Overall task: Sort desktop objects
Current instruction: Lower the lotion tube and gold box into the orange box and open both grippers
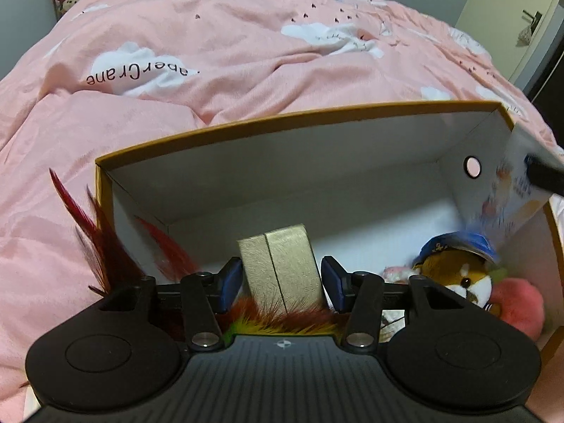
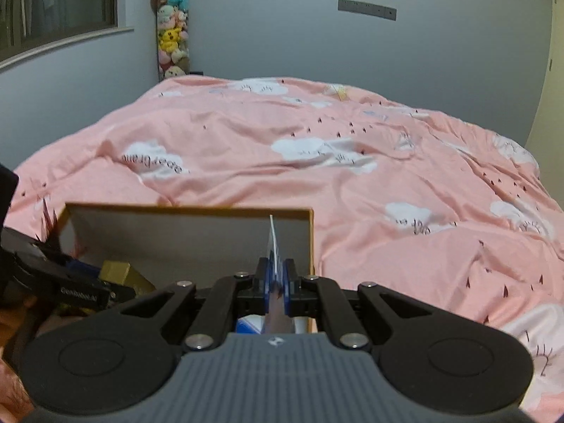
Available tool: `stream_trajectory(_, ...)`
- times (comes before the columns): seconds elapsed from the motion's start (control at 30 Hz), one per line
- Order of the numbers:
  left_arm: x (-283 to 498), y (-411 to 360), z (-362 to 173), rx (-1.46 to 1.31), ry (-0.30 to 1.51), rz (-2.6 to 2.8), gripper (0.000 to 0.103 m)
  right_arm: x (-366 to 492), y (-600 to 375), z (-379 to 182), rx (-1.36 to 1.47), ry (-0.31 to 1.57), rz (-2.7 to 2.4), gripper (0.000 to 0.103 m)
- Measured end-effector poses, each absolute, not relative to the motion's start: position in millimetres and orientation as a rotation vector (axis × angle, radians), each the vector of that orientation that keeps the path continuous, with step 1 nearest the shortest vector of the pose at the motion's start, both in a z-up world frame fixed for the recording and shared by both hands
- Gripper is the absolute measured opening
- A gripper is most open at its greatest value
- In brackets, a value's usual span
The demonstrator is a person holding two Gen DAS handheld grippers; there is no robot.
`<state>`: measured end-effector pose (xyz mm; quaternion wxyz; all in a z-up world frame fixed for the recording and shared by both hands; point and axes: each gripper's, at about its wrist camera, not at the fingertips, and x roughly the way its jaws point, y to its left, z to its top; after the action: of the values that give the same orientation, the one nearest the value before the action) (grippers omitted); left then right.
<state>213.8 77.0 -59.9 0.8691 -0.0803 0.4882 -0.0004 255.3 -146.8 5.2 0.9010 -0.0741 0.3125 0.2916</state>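
Two views differ in content. Only the left wrist view shows the box (image 1: pixel 282 120) floor: a plush dog (image 1: pixel 461 275) and pink ball (image 1: pixel 521 306) lie right of the fingers. The left gripper (image 1: pixel 282 282) points steeply down, pads straddling the gold case (image 1: pixel 282 268); contact cannot be confirmed. Only the right wrist view shows the right gripper (image 2: pixel 276 278), tilted down over the box, clamped tight on a thin card (image 2: pixel 273 243) held edge-on.

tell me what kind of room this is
Most likely a bedroom: a bed under a pink cloud-print duvet fills the view, a column of plush toys stands in the corner, and a window is set in the grey wall.
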Motion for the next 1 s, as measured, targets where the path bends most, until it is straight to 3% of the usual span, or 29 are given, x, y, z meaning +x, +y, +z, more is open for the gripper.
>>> stream_trajectory(0.53,176,94,-9,-0.26,0.873,0.046,0.058,240,-150,-21,-0.186,0.624,0.629,0.007)
stream_trajectory(1.0,114,90,-15,-0.289,0.899,0.091,0.058,217,-156,-27,-0.216,0.715,0.586,0.008)
